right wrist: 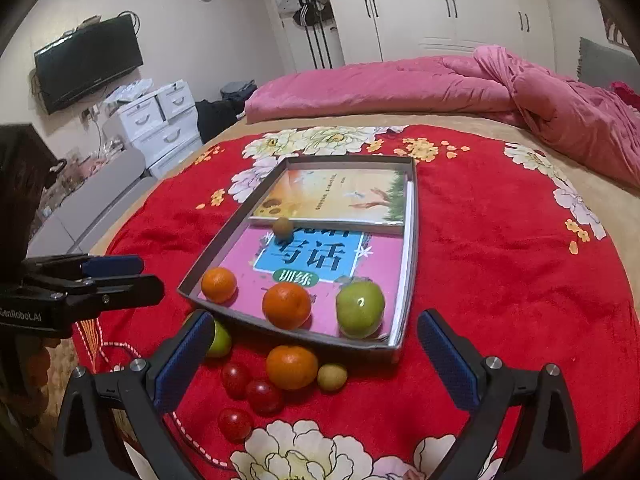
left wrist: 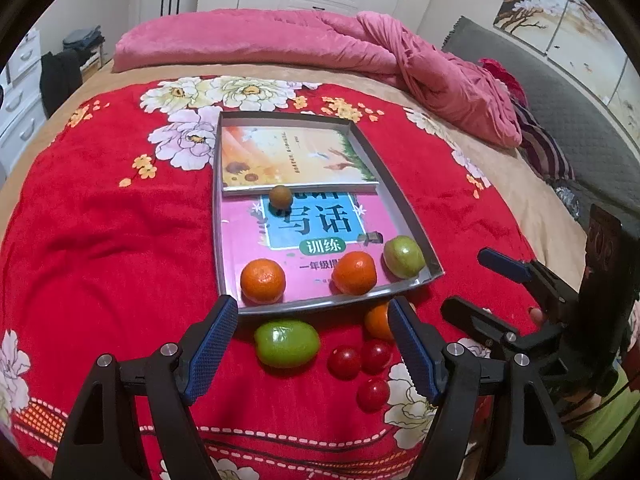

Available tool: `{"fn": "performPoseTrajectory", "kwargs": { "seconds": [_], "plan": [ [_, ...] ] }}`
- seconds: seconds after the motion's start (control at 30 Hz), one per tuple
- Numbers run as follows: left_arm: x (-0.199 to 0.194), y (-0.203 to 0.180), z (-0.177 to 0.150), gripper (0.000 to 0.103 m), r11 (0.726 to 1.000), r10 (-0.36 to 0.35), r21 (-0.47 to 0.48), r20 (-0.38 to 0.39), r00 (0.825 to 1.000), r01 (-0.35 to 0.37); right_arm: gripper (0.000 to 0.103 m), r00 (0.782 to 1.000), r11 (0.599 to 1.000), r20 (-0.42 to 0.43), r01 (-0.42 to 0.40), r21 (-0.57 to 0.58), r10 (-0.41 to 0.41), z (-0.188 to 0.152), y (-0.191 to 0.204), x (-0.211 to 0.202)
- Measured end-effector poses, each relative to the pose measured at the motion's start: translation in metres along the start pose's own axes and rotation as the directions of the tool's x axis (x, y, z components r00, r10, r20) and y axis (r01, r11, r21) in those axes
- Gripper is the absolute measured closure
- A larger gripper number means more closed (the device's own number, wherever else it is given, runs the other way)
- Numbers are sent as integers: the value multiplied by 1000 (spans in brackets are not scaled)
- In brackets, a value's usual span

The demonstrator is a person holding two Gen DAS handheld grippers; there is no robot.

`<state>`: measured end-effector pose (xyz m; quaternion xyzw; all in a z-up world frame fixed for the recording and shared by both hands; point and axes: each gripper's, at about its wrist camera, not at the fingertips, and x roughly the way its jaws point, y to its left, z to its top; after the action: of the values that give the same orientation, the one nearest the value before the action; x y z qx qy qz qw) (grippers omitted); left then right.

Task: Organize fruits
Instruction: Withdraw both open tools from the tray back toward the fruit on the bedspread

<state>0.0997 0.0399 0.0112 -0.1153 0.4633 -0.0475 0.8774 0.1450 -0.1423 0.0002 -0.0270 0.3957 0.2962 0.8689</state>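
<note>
Blue-padded jaws of the left gripper (left wrist: 312,344) stand spread and empty over a red flowered blanket (left wrist: 100,240) on a bed, framing a green fruit (left wrist: 287,343) that lies loose on the cloth between them, touched by neither pad. Just right of it sit three cherry tomatoes (left wrist: 344,362), two side by side and one nearer the camera, while a loose orange (left wrist: 377,321) is half hidden behind the right-hand pad. From the other wrist camera, the right gripper (right wrist: 316,356) is likewise spread wide and holds nothing; the same orange (right wrist: 292,366), a small yellowish fruit (right wrist: 332,377) touching it and the tomatoes lie between its pads, and the green fruit (right wrist: 219,340) peeks out from behind its left pad. Directly beyond the loose fruit, a shallow grey tray (left wrist: 400,208) rests on the blanket, its near rim standing between the scattered pieces and those already inside: two oranges (left wrist: 263,281) and a green apple (left wrist: 404,257) along the near edge, plus a small brown fruit (left wrist: 281,197) farther back. Two children's books (left wrist: 296,156) line the tray's floor. A rumpled pink quilt (left wrist: 360,48) is heaped across the far side of the bed, with white wardrobes (right wrist: 440,4), a white chest of drawers (right wrist: 160,120) and a wall-mounted television (right wrist: 88,64) behind.
</note>
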Motion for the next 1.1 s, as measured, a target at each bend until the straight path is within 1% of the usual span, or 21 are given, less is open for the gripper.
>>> {"fn": "performPoseTrajectory", "kwargs": {
  "seconds": [0.3, 0.83, 1.1],
  "plan": [
    [0, -3, -5, 24, 1000, -2, 12, -12, 1000, 2, 1, 1000, 1000, -31, -2, -18, 1, -9, 7, 1],
    [0, -8, -15, 24, 999, -12, 34, -37, 999, 13, 1, 998, 1000, -67, 18, -20, -19, -15, 5, 4],
    [4, -10, -23, 25, 998, -16, 51, -67, 998, 19, 1, 995, 1000, -93, 19, -18, -21, -18, 4, 6]
  ]
}}
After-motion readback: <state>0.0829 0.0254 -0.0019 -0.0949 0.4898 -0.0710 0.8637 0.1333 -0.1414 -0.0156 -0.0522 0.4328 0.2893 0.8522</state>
